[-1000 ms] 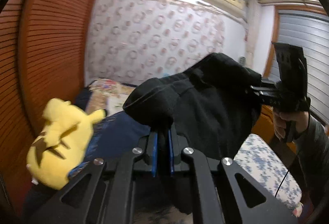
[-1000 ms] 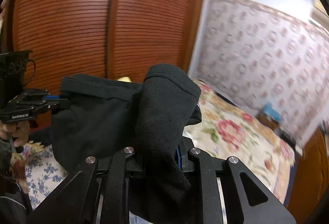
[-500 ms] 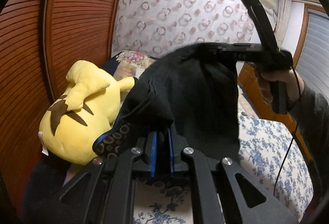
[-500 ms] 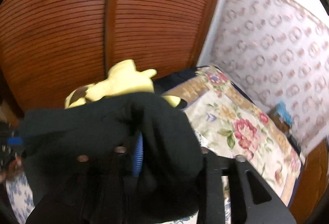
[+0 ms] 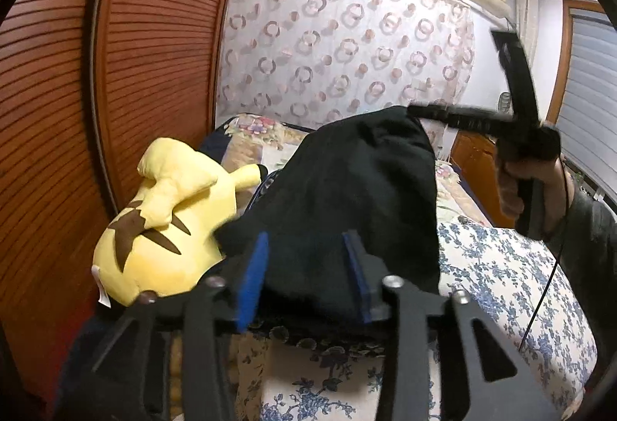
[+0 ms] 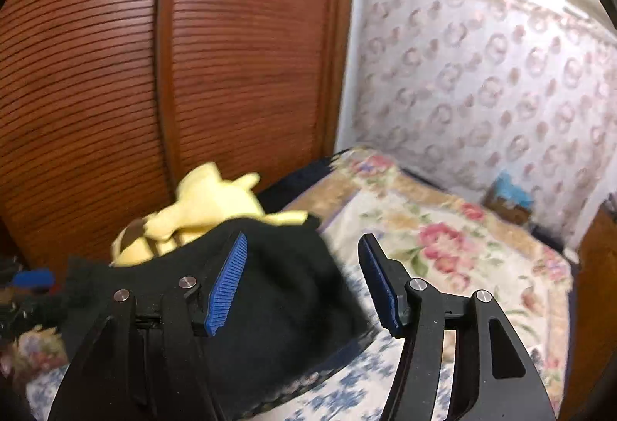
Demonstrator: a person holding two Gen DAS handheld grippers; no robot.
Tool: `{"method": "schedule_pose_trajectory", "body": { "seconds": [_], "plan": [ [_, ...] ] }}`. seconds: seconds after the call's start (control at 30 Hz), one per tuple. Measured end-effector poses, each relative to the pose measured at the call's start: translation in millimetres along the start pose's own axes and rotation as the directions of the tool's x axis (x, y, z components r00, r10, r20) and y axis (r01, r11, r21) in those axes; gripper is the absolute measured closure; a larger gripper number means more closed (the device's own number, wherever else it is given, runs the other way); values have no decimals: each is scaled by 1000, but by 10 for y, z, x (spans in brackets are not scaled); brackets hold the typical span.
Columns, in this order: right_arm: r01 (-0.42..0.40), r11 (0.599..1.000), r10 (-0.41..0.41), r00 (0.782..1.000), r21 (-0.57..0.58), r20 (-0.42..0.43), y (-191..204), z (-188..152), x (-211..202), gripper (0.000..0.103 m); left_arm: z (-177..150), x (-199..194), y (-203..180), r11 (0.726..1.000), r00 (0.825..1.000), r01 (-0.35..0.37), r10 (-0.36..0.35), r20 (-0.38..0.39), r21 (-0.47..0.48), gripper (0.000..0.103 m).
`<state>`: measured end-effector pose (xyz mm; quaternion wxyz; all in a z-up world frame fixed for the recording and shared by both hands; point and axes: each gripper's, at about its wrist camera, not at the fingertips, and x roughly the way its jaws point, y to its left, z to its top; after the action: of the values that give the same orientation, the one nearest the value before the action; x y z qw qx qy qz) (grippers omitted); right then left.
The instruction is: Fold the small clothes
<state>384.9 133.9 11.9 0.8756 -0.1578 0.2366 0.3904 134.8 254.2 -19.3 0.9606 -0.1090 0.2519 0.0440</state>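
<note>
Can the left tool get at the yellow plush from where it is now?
Probably yes: the plush lies uncovered just left of the open left tool. The black garment sits between its fingers, unpinched, and may drag along.

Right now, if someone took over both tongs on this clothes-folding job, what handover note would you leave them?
Left tongs: open, jaws have just been opening; the black garment lies between the blue pads, unclamped.
Right tongs: open, jaws just opened; the garment lies at the left finger, not gripped.
The garment sits on the floral bed against the yellow plush toy.
Done: garment released onto the bed.
Left: whether the fold is neat cannot be told; check it, regrip if needed.
</note>
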Motion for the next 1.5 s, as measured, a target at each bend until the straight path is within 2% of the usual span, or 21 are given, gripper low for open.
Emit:
{"method": "schedule_pose_trajectory", "body": {
  "seconds": [0.1,0.23,0.3,0.4,0.57,0.73,0.97,1.03,1.23,1.5],
  "plan": [
    [-44,999,44,996,6,-71,22,-169,136,41,11,-64,-50,1000,1000,-8,8,11,12,56],
    [-23,999,31,982,48,-186,-74,-441,448,41,14,-125,-127,1000,1000,-2,2,15,21,48],
    [-30,995,46,985,100,-164,-148,-516,443,41,11,-149,-191,999,1000,-5,4,11,35,46],
    [-10,994,24,991,104,-134,-125,-530,287,41,-3,-190,-296,998,1000,3,-4,5,59,46],
    [26,994,-19,997,108,-73,-3,-574,-265,41,-26,-233,-475,997,1000,-2,2,0,82,46],
    [77,989,-75,997,128,-27,36,-792,-937,41,-90,-264,-702,994,1000,5,-4,-11,109,46],
    [149,972,-155,988,182,20,115,-1222,-1802,15,-208,-395,-1111,987,999,52,-51,-13,152,46],
    [169,967,-178,984,192,31,156,-1344,-2011,14,-248,-447,-1236,985,998,62,-62,-10,163,46],
    [272,930,-295,953,249,62,303,-1676,-2627,14,-342,-580,-1547,979,995,97,-97,-8,181,46],
    [352,870,-398,915,346,68,421,-1973,-3310,14,-427,-808,-1916,970,994,107,-113,10,220,46]
  ]
}}
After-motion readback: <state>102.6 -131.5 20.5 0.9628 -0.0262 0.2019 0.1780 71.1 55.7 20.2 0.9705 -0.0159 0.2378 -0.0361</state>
